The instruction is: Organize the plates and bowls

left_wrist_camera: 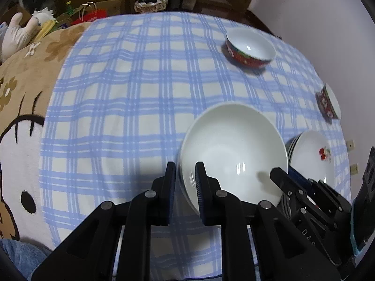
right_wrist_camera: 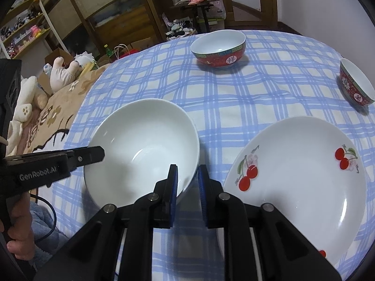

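Observation:
A large plain white bowl [left_wrist_camera: 234, 145] [right_wrist_camera: 145, 140] sits near the front of the blue checked tablecloth [left_wrist_camera: 129, 93]. My left gripper [left_wrist_camera: 185, 173] straddles its near left rim, one finger inside and one outside, shut on the wall. My right gripper [right_wrist_camera: 188, 175] clamps the bowl's near right rim the same way; it also shows in the left wrist view [left_wrist_camera: 287, 176]. One left finger [right_wrist_camera: 91, 155] reaches over the bowl's left edge. A white cherry-printed plate [right_wrist_camera: 300, 175] [left_wrist_camera: 309, 157] lies just right of the bowl.
Two red patterned bowls stand farther back: one [left_wrist_camera: 249, 46] [right_wrist_camera: 219, 49] at the centre rear, one [left_wrist_camera: 328, 103] [right_wrist_camera: 356, 84] at the right edge. A brown cartoon blanket [left_wrist_camera: 23, 93] and plush toys [right_wrist_camera: 63, 72] lie left of the cloth. Shelves and clutter fill the background.

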Demonstrator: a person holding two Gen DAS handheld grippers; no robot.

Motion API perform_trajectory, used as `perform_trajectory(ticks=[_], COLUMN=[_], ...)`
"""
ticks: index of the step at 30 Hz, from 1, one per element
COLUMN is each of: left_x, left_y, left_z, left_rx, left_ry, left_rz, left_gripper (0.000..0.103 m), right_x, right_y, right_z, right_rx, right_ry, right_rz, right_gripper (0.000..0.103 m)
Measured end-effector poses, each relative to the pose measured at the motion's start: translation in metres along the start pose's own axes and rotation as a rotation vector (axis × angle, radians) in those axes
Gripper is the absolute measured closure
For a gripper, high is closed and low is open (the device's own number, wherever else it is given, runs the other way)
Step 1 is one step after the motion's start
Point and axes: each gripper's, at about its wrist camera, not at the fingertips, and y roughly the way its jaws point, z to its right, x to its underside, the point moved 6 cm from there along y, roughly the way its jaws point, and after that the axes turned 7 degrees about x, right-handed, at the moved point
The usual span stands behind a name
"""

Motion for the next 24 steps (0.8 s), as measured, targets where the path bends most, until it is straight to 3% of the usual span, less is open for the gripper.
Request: perform_trajectory(ticks=[7,9,13,14,15,16,18,20,24], left_x=[-0.019,-0.029,-0.051,-0.056,-0.06,-0.065,-0.074,-0.085,-0.106], left_y=[-0.021,-0.024,-0.026,-0.027,-0.027,-0.027,-0.027,-0.026,-0.017], left_z=[-0.005,-0.002,0.005,0.006,0.008,0.011,0.017,0.021,0.024], left_rx=[-0.004,-0.005,-0.042,-0.041,-0.038,-0.027,-0.018,-0.018,-0.043], left_ry=[-0.014,0.004,0.041,0.04,0.041,0.049,0.071,0.07,0.072], left_rz=[0.063,0.078,0.104,0.107,0.11,0.116,0.131,0.146,0.151], left_gripper=[0.079,0.06,0.049,0.038,0.028,0.023,0.012,0.01,0.009], right_x=[-0.02,-0.03,-0.055,-0.061,-0.068,-0.077,-0.089,-0.103,-0.126], right_y=[-0.016,-0.021,-0.028,-0.029,-0.029,-0.029,-0.028,-0.025,-0.016], right_z=[0.019,0.025,0.042,0.046,0.05,0.056,0.062,0.07,0.083], right_rx=[-0.011,-0.006,-0.002,-0.002,0.003,0.017,0.04,0.05,0.071], right_ry=[0.044,0.042,0.076,0.079,0.08,0.078,0.073,0.071,0.072], right_rz=[0.044,0.064,0.101,0.107,0.114,0.12,0.134,0.141,0.152], right_gripper=[0.083,0.083,0.082,0.08,0.071,0.057,0.043,0.037,0.007])
